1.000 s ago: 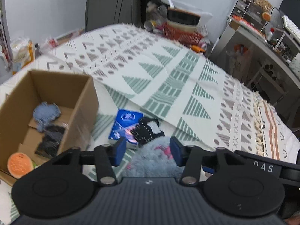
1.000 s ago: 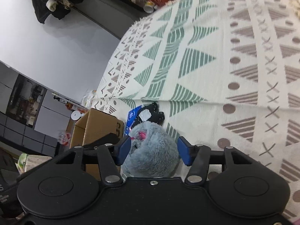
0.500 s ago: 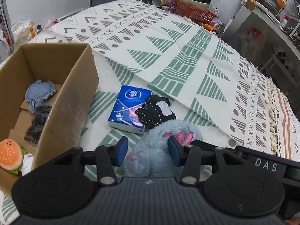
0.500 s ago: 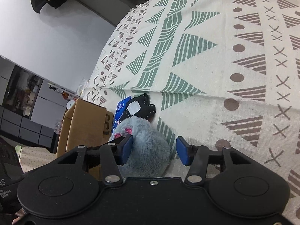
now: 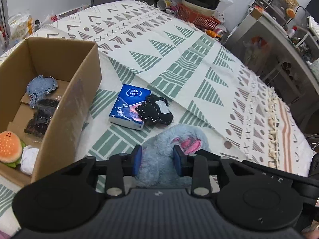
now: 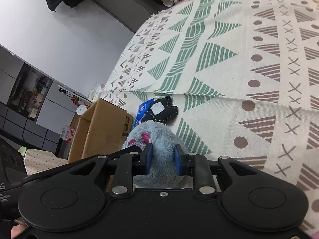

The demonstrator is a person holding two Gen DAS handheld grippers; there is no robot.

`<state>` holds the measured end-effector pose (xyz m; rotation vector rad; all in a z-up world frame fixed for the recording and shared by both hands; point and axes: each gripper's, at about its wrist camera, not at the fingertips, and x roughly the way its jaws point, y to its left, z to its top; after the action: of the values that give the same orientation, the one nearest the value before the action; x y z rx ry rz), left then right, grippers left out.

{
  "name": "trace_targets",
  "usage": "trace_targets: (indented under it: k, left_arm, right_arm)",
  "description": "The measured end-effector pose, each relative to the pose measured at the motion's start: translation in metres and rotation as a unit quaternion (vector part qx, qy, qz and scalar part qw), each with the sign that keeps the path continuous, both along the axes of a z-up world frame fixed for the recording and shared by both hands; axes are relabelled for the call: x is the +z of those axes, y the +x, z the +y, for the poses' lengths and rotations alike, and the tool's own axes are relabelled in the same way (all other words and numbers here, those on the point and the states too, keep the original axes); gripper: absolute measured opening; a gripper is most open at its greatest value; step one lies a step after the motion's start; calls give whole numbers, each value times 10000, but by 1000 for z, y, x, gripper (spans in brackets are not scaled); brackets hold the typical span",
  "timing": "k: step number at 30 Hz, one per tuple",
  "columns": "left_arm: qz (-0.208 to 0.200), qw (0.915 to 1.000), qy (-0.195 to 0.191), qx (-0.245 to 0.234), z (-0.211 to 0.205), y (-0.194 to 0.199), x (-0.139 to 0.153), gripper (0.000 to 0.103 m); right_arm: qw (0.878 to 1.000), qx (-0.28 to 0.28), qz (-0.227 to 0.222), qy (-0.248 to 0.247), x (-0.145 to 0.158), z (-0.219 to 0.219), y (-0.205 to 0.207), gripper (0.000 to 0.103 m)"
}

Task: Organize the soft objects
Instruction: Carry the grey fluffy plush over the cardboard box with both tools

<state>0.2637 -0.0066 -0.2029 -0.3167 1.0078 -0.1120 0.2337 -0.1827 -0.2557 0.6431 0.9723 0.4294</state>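
A fluffy blue-grey plush toy (image 5: pixel 179 135) with pink ears lies on the patterned bedspread (image 5: pixel 199 59), close to both grippers. My left gripper (image 5: pixel 157 160) has its jaws closing on the plush, and the blue pads press into the fur. From the other side, my right gripper (image 6: pixel 162 157) is shut on the same plush toy (image 6: pixel 157 133). To the left stands an open cardboard box (image 5: pixel 79 91) with a burger plush (image 5: pixel 9 147), a denim piece (image 5: pixel 40 84) and dark fabric pieces (image 5: pixel 41 115) inside. A blue tissue pack (image 5: pixel 127 103) and a black stitched soft piece (image 5: pixel 157 111) lie beyond the plush.
An orange basket (image 5: pixel 197 18) with bowls stands past the far edge of the bed. A cluttered grey desk (image 5: pixel 279 39) runs along the right. The tasselled edge of the bedspread (image 5: pixel 273 129) falls off at the right. Bags and snack packs (image 5: pixel 18 31) sit behind the box.
Both pairs of jaws have narrowed onto the plush toy, from standing wide around it to squeezing its fur. The plush's pink ears now show further right in the left wrist view.
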Motion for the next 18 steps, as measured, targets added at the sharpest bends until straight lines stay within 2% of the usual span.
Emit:
trace_targets:
  k: [8,14,18]
  left_arm:
    - [-277,9992,-290,-19,5,-13,24,31]
    - [-683,9966,-457,-77,7,-23,51,31]
    - [-773,9949,-640,-15,13,-24,58,31]
  right_arm:
    - [9993,-252,-181,213,25,-10,-14,22]
    - [9981,-286,-542,4,57,-7,-17,21]
    - [9967,-252,-729,-259,72,2,-14,21]
